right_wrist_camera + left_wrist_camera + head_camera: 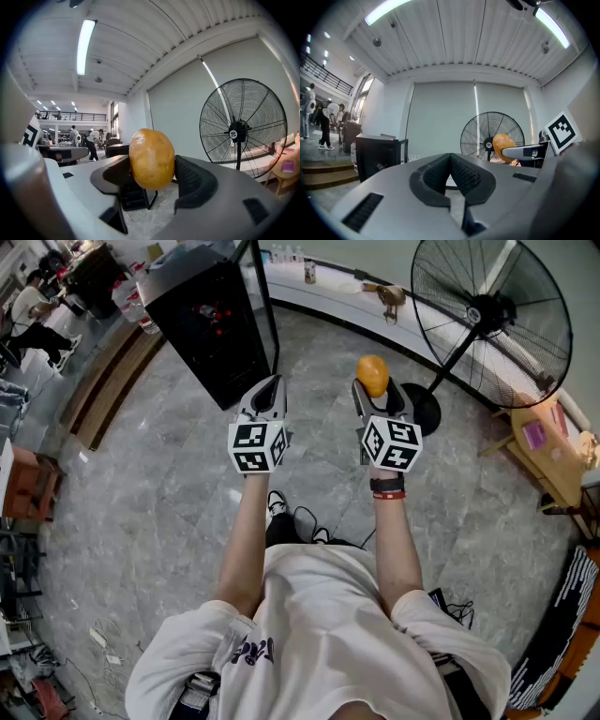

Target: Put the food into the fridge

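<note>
Fingers [194,180] of the right gripper [376,397] stand wide apart and press on both sides of one food piece [151,159], holding it clear of the floor. The left gripper [270,390] has its two fingers [464,176] brought together with nothing between them.

Counted: two grippers, one food piece, one fridge [211,329], one fan [492,310].

The food piece is egg-shaped, yellow-brown to orange, with a smooth, faintly speckled skin much like a potato's. It stands on end and rises above the fingertips. It is in the air at the middle right, well apart from the fridge, which stands at the far left.

The head view alone shows the layout from above: both forearms stretched forward, the grey stone floor [169,521], the black fridge with its door swung open, and the fan on its round base at the far right.

The left gripper view shows the fridge [375,152] from the side at the left, and the right gripper side-on at the right, with the food piece [502,142] in front of the fan [485,136].

The right gripper view alone gives the skin up close, and shows several people [89,143] standing far off in the hall at the left.
</note>
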`<state>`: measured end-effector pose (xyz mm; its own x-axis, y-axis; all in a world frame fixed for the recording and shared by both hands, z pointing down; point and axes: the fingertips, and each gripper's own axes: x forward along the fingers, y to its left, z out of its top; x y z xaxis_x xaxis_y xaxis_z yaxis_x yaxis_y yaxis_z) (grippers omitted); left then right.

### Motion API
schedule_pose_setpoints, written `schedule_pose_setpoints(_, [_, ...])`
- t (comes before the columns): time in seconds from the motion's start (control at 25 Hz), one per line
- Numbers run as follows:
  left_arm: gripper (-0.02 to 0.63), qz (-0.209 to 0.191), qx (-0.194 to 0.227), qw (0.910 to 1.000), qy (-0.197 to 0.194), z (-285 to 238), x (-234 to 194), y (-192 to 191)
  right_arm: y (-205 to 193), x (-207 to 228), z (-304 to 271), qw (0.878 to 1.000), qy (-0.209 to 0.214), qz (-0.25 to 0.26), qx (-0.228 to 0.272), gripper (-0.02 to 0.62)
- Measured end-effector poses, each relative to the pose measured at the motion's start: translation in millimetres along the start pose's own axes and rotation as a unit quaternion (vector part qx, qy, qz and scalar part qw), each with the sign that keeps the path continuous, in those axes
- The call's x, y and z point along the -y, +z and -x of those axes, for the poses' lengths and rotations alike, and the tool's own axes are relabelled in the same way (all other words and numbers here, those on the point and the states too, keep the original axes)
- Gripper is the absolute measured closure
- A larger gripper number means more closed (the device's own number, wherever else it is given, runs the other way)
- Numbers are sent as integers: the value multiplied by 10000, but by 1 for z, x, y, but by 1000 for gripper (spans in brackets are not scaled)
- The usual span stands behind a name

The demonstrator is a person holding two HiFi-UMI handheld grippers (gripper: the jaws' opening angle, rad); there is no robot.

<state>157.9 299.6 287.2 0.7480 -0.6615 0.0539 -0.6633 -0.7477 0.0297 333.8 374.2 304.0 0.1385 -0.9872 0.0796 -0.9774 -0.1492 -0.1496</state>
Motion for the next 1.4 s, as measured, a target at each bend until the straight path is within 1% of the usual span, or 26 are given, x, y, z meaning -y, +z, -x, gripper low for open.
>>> schedule_pose_setpoints(0.16, [588,64,-48,9999,97,-8,-10,-6,-4,0,-20,9999,82,-121,-3,281])
schedule_pose_setpoints(0.28, [588,118,-113,9995,269,-6,-29,-12,-10,-12,-39,9995,236,-181,-54,281])
schedule_pose_setpoints(0.64, [588,171,-143,9957,898,1,-105,-17,-23,-81,-114,9944,973,-283,-314,281])
schedule_pose_setpoints(0.92, [588,243,-171,9881,1509,2,-174,-19,-29,-141,-173,9870,1491,-363,-477,281])
schedule_pose_setpoints(1.04, [588,270,-163,9863,1616,-1,-202,-19,-34,-163,-198,9838,1662,-384,-557,281])
schedule_pose_setpoints(1.24, [588,265,21,9858,1657,-7,-244,-12,-37,-199,-241,9795,1879,-357,-640,281])
schedule_pose_setpoints(1.4, [589,355,49,9825,1826,-13,-285,-15,-41,-230,-279,9764,2019,-355,-682,281])
